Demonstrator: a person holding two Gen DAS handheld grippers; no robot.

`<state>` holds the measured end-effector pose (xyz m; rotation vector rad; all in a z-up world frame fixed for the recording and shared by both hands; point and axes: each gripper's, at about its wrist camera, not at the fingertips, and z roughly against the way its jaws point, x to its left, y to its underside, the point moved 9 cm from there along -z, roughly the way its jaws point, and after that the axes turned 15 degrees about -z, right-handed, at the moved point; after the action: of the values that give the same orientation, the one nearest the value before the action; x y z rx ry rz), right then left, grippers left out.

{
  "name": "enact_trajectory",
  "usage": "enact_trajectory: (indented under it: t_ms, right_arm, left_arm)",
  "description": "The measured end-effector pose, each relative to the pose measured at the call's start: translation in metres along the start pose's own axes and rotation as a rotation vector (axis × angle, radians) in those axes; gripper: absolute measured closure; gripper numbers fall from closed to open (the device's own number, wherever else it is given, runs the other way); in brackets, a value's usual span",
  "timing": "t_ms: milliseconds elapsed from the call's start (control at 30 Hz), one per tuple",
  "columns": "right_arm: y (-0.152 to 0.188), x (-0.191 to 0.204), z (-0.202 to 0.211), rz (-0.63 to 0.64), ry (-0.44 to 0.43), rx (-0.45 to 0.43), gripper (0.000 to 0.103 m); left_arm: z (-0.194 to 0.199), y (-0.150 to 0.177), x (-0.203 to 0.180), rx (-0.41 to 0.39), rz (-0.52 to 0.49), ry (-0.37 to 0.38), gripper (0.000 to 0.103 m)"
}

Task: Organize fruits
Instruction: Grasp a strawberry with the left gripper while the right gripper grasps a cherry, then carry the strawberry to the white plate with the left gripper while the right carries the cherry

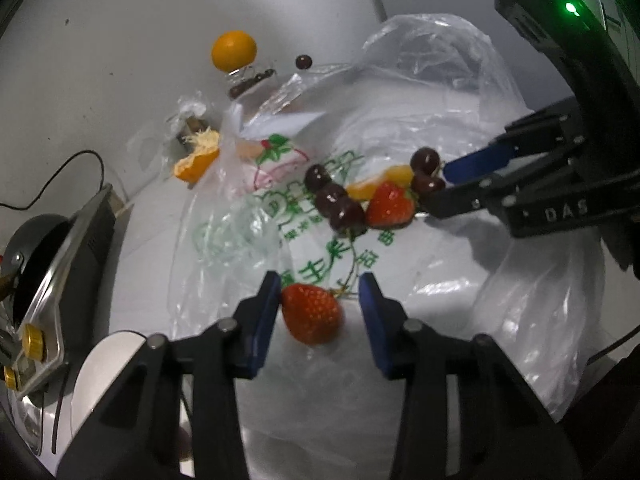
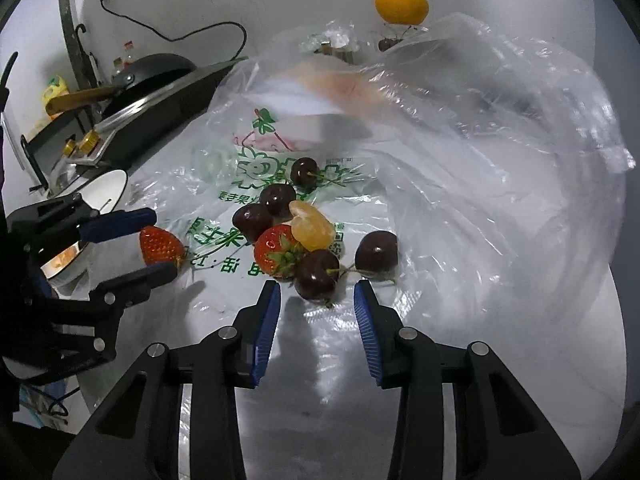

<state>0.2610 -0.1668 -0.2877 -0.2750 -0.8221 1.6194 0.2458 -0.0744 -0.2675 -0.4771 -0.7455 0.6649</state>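
Observation:
A strawberry [image 1: 312, 312] lies on a printed plastic bag [image 1: 304, 264] between the fingers of my left gripper [image 1: 319, 292]. It touches the left pad, with a gap to the right pad, so the gripper is open. Beyond it sits a cluster: a second strawberry [image 2: 274, 250], several dark cherries [image 2: 252, 220] and an orange segment [image 2: 312, 228]. My right gripper [image 2: 317, 292] is open, its tips just short of one stemmed cherry [image 2: 316, 276]; another cherry [image 2: 376, 250] lies to the right. The left wrist view shows the right gripper [image 1: 438, 188] reaching in from the right.
A whole orange [image 2: 401, 3] stands at the back by small clear wrappers. A crumpled clear bag [image 2: 500, 140] rises on the right. A black pan [image 2: 160, 68] on a stove and a white bowl [image 2: 108, 188] are on the left. Orange peel [image 1: 198, 160] lies further back.

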Motion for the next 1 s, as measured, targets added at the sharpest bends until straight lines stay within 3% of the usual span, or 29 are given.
enact_trajectory:
  t_ms: [567, 1000]
  right_arm:
    - [-0.006, 0.003, -0.007, -0.008, -0.001, 0.001, 0.076]
    - [-0.016, 0.014, 0.02, 0.007, -0.025, -0.068, 0.076]
  left_arm:
    - [-0.016, 0.014, 0.016, 0.072, 0.018, 0.035, 0.062]
    - [0.007, 0.009, 0.017, 0.028, 0.048, 0.023, 0.063]
